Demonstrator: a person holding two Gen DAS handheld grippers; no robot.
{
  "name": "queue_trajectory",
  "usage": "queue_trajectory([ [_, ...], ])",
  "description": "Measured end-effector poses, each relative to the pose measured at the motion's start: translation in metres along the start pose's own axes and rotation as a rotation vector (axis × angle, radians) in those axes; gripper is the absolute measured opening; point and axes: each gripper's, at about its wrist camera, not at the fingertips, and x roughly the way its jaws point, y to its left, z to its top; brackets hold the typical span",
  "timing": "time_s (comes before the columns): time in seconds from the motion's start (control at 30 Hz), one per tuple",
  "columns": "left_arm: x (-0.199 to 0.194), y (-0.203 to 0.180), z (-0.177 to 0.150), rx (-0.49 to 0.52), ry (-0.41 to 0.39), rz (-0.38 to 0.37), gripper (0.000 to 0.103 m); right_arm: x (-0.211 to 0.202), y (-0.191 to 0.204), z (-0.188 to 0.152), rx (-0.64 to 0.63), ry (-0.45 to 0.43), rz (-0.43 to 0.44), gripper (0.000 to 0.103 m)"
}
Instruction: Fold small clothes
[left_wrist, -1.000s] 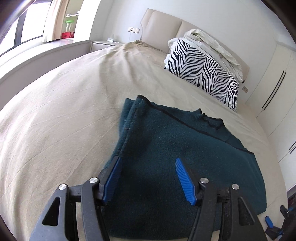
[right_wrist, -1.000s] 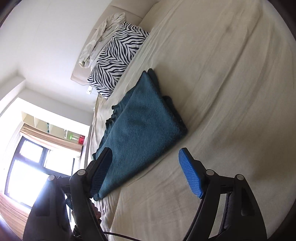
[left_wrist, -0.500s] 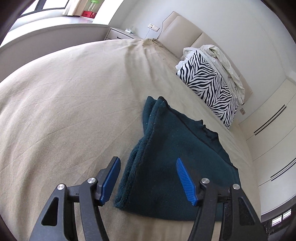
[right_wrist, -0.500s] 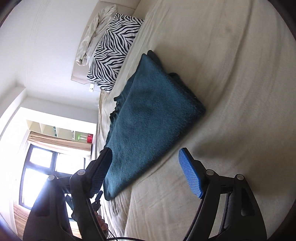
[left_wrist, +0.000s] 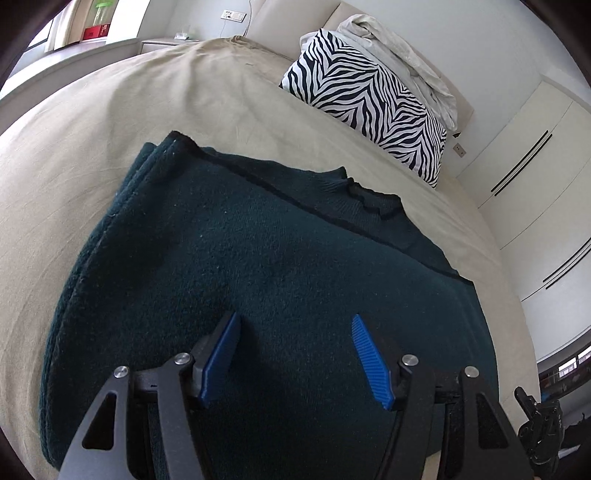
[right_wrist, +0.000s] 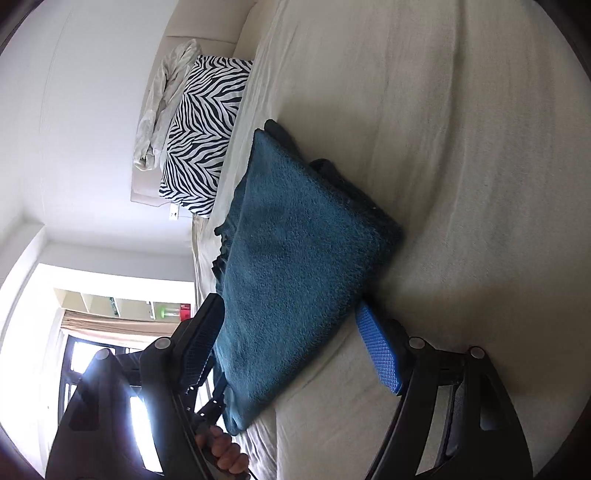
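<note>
A dark teal knitted sweater lies folded on the beige bed sheet. My left gripper hangs just over the sweater's near part, open, with its blue pads apart and nothing pinched between them. In the right wrist view the same sweater reaches down to my right gripper, which is rolled onto its side. The sweater's near edge sits between the right gripper's fingers, and the blue pad lies beside that edge on the sheet. The jaws stand wide and I see no squeeze on the cloth.
A zebra-striped pillow with a crumpled pale cloth on it leans against the headboard. White wardrobe doors stand to the right of the bed. A person's hand shows at the bottom of the right wrist view.
My left gripper swung left off the sweater, then back right and lower over its middle. My right gripper rolled and closed in until the sweater's edge came between its fingers.
</note>
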Motion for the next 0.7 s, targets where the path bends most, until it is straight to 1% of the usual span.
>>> queue_trajectory([
  [0.1,0.006,0.008,0.001,-0.026,0.013,-0.035,0.066,0.013,0.005,0.008,0.016,-0.025,0.006,0.073],
  [0.17,0.007,0.012,0.0,-0.022,0.015,-0.054,0.066,0.019,0.01,0.013,0.019,-0.055,0.001,0.069],
  [0.2,0.008,0.011,0.0,-0.008,0.015,-0.052,0.066,0.019,0.013,0.014,0.023,-0.074,0.003,0.069],
  [0.27,0.009,0.007,-0.002,0.026,0.013,-0.034,0.065,0.025,0.023,0.016,-0.016,-0.088,-0.005,0.069],
  [0.3,0.009,0.005,-0.002,0.037,0.01,-0.025,0.065,0.031,0.029,0.017,-0.046,-0.083,-0.023,0.065],
  [0.33,0.01,0.004,-0.003,0.042,0.007,-0.019,0.065,0.037,0.034,0.018,-0.08,-0.083,-0.04,0.058],
  [0.37,0.01,0.003,-0.004,0.045,0.003,-0.016,0.065,0.045,0.039,0.019,-0.122,-0.08,-0.055,0.054],
  [0.43,0.01,0.003,-0.005,0.053,-0.001,-0.017,0.065,0.058,0.044,0.022,-0.178,-0.078,-0.108,0.035],
  [0.5,0.01,0.005,-0.005,0.057,-0.001,-0.027,0.065,0.068,0.043,0.026,-0.183,-0.072,-0.124,0.034],
  [0.53,0.01,0.006,-0.005,0.057,-0.001,-0.034,0.065,0.073,0.043,0.028,-0.192,-0.074,-0.132,0.025],
  [0.57,0.01,0.007,-0.005,0.055,0.0,-0.041,0.065,0.077,0.043,0.031,-0.198,-0.073,-0.147,0.022],
  [0.63,0.009,0.009,-0.005,0.046,0.001,-0.057,0.065,0.082,0.039,0.037,-0.178,-0.064,-0.143,0.012],
  [0.7,0.008,0.012,-0.004,0.033,0.004,-0.076,0.065,0.084,0.038,0.04,-0.162,-0.062,-0.147,0.012],
])
